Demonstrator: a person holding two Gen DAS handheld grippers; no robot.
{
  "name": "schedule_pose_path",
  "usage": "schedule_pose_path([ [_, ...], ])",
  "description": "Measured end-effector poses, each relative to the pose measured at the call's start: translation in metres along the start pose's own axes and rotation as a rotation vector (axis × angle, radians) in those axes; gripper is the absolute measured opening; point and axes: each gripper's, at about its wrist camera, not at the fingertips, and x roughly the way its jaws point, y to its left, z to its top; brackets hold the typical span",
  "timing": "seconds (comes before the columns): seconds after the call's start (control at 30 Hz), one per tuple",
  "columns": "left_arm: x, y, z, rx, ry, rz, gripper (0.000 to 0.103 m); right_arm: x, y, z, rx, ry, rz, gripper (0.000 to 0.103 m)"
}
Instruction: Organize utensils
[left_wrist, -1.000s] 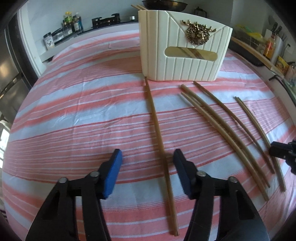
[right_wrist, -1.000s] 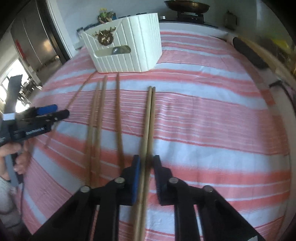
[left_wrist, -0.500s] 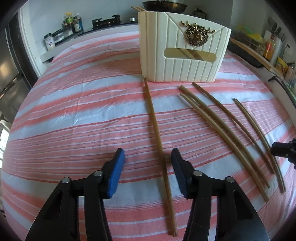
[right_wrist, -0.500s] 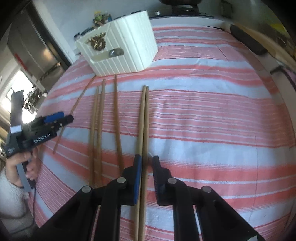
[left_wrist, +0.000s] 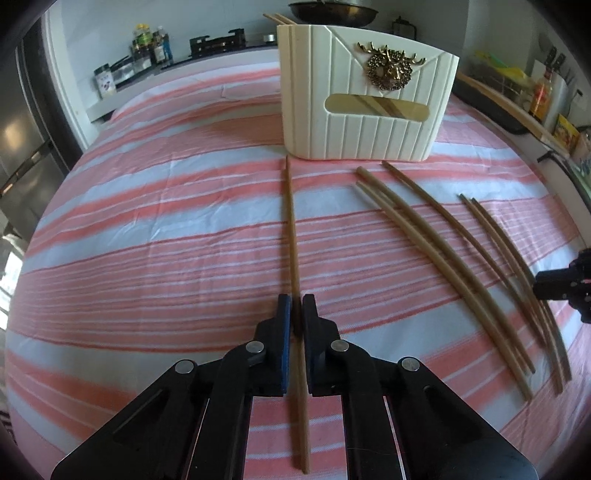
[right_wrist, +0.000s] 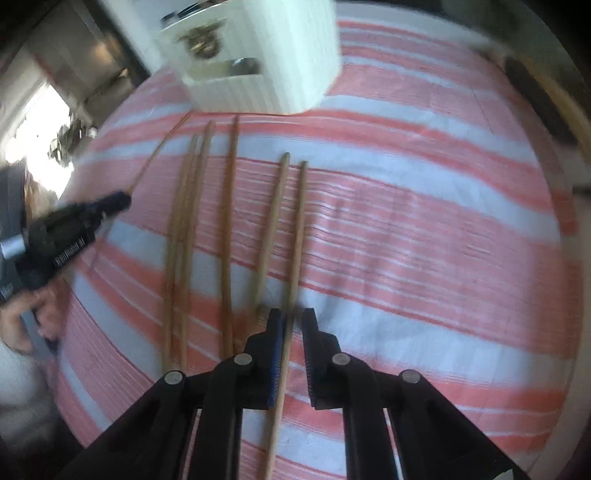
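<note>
My left gripper (left_wrist: 294, 314) is shut on a single wooden chopstick (left_wrist: 291, 229) that points toward the white ribbed holder (left_wrist: 351, 129) with a gold stag ornament. More chopsticks stand inside the holder. Several other chopsticks (left_wrist: 443, 266) lie to the right on the striped cloth (left_wrist: 147, 221). In the blurred right wrist view my right gripper (right_wrist: 293, 325) is shut on one chopstick (right_wrist: 297, 240). Its partner (right_wrist: 273, 221) splays off to the left, and its near end goes out of sight by the left finger. The left gripper (right_wrist: 110, 203) shows at the left, the holder (right_wrist: 258, 55) at the top.
A counter with bottles (left_wrist: 147, 48) and a dark pan (left_wrist: 332, 11) lies behind the table. More bottles (left_wrist: 543, 96) and a wooden rail (left_wrist: 509, 107) line the right side. A person's hand (right_wrist: 18, 325) holds the left gripper.
The left jaws have closed from wide open onto the single chopstick. The right gripper has rolled and shifted, and the two chopsticks that lay together in it have splayed apart at their far ends.
</note>
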Motion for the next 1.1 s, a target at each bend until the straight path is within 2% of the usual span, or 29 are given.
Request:
schedule_pose_path([
  [0.07, -0.002, 0.001, -0.003, -0.01, -0.001, 0.005, 0.003, 0.001, 0.007, 0.002, -0.019, -0.005, -0.047, 0.009],
  [0.2, -0.011, 0.016, -0.017, -0.059, -0.001, 0.003, 0.003, -0.002, 0.012, -0.007, -0.003, -0.071, -0.14, 0.005],
  [0.27, -0.021, 0.029, -0.031, -0.107, 0.009, -0.007, 0.003, -0.008, 0.007, -0.022, 0.023, -0.109, -0.213, 0.005],
  [0.4, -0.042, 0.045, -0.059, -0.143, 0.029, -0.015, 0.004, -0.024, -0.013, -0.054, 0.081, -0.139, -0.302, 0.006],
  [0.5, -0.053, 0.045, -0.072, -0.13, 0.045, -0.025, 0.006, -0.035, -0.025, -0.075, 0.11, -0.163, -0.313, 0.006],
  [0.57, -0.053, 0.042, -0.069, -0.126, 0.052, -0.047, 0.021, -0.042, -0.031, -0.086, 0.14, -0.206, -0.29, 0.007],
  [0.6, -0.051, 0.039, -0.066, -0.122, 0.045, -0.055, 0.04, -0.044, -0.034, -0.088, 0.157, -0.227, -0.278, 0.011],
  [0.63, -0.05, 0.039, -0.062, -0.119, 0.037, -0.052, 0.054, -0.045, -0.036, -0.09, 0.173, -0.242, -0.264, 0.028],
  [0.67, -0.047, 0.037, -0.057, -0.114, 0.022, -0.035, 0.058, -0.044, -0.039, -0.091, 0.193, -0.249, -0.242, 0.038],
  [0.7, -0.044, 0.036, -0.054, -0.11, 0.015, -0.028, 0.061, -0.041, -0.041, -0.089, 0.204, -0.254, -0.219, 0.047],
  [0.77, -0.031, 0.035, -0.047, -0.114, 0.032, -0.025, 0.062, -0.036, -0.037, -0.083, 0.198, -0.266, -0.219, 0.048],
  [0.87, -0.023, 0.033, -0.038, -0.108, 0.019, 0.011, 0.07, -0.031, -0.031, -0.076, 0.151, -0.271, -0.26, 0.049],
  [0.93, -0.02, 0.031, -0.037, -0.102, 0.015, 0.018, 0.075, -0.031, -0.033, -0.075, 0.159, -0.277, -0.25, 0.05],
  [1.1, -0.019, 0.028, -0.04, -0.084, -0.008, 0.034, 0.079, -0.029, -0.033, -0.077, 0.162, -0.325, -0.245, 0.051],
])
